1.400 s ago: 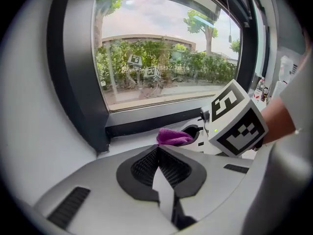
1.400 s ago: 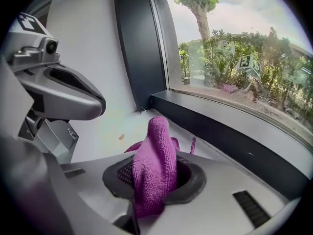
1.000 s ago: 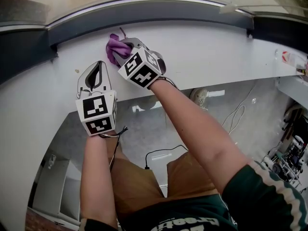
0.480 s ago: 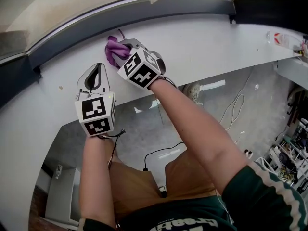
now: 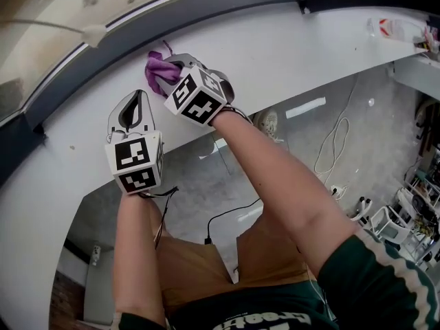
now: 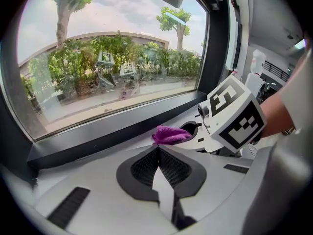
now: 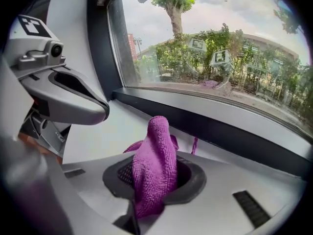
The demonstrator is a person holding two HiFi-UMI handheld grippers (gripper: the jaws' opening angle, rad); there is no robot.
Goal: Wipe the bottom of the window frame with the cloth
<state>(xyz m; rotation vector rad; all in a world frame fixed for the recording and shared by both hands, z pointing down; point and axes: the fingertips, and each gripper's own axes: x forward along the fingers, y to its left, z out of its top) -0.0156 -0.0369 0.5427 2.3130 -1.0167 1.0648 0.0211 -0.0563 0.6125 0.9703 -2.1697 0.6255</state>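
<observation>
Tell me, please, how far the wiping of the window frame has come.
Done: the right gripper is shut on the purple cloth. In hand: the cloth is held over the white sill, close to the dark bottom of the window frame; contact is not clear. Left: the wipe along that frame. The left gripper is shut and empty.

Cloth [image 5: 158, 69] in right tool [image 5: 167, 75] over the sill [image 5: 295, 50], near the window frame [image 5: 206, 9]; left tool [image 5: 136, 100] beside it.

1 left gripper [image 5: 141, 95], 1 right gripper [image 5: 172, 71], 1 cloth [image 5: 157, 72] and 1 window frame [image 5: 206, 5].
</observation>
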